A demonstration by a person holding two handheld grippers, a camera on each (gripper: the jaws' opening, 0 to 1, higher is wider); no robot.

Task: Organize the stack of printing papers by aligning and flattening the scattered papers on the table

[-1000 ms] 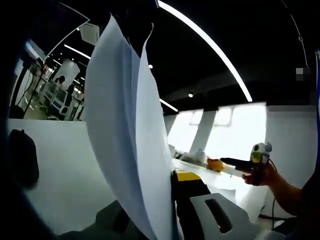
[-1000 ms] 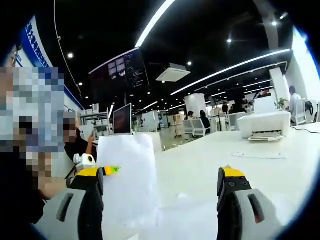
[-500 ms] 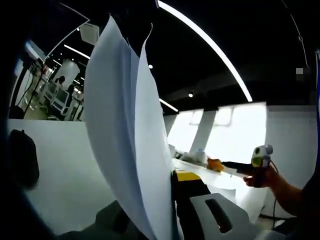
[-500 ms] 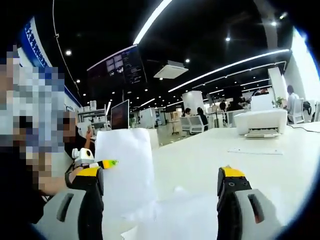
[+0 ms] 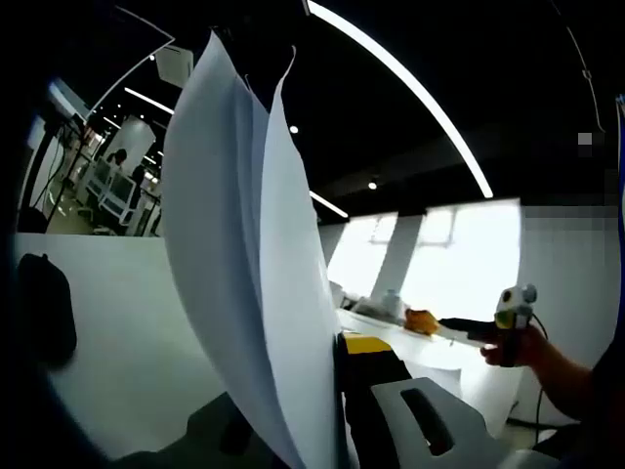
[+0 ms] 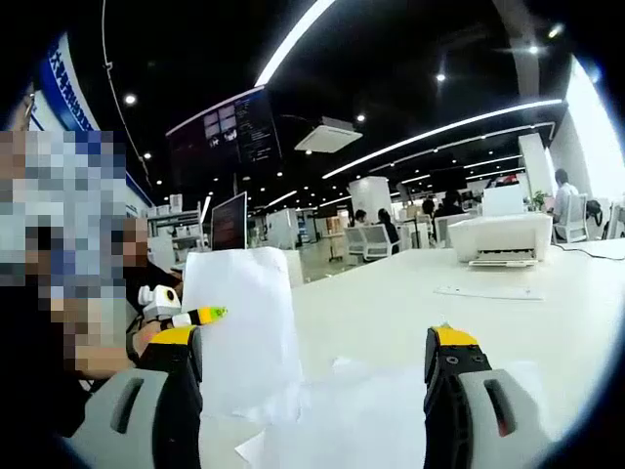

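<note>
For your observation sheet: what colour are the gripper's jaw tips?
Yellow, clearest in the right gripper view on the right gripper.

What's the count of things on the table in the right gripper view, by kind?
Held-up sheaf of paper, clamped by the left gripper: 1
Loose scattered papers near the right gripper: 1 pile, sheet count unclear
Single sheet lying farther back: 1
Printer: 1
Monitor: 1
Total: 5
</note>
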